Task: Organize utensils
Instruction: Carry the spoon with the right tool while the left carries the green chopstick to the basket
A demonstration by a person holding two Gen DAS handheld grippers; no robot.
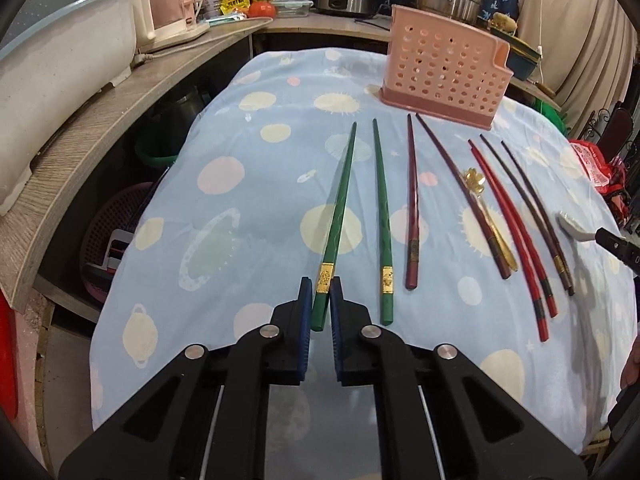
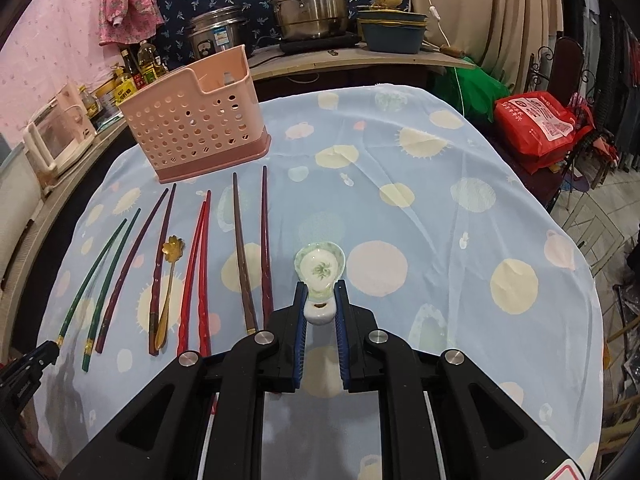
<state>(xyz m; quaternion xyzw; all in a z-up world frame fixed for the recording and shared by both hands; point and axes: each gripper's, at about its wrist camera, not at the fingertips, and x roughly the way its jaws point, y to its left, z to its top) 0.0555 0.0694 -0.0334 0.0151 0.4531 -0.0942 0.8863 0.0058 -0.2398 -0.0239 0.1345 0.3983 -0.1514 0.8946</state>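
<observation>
My left gripper (image 1: pixel 321 285) is shut on the handle end of a green chopstick (image 1: pixel 338 208); a second green chopstick (image 1: pixel 383 216) lies beside it. My right gripper (image 2: pixel 321 289) is shut on the handle of a white ceramic spoon (image 2: pixel 320 266) with a green flower print. Dark purple chopsticks (image 1: pixel 412 204), a gold flower spoon (image 1: pixel 486 208), red chopsticks (image 1: pixel 516 236) and brown chopsticks (image 1: pixel 532 208) lie in a row on the blue cloth. A pink perforated utensil holder (image 1: pixel 440 68) stands at the far side; it also shows in the right wrist view (image 2: pixel 196 120).
The table wears a blue cloth with pale dots (image 2: pixel 440 208). A wooden counter (image 1: pixel 100 120) curves along the left with a basin, a pink appliance and oil bottles. Steel pots (image 2: pixel 308 4) and a rice cooker stand behind. A red bag (image 2: pixel 540 124) lies off the right edge.
</observation>
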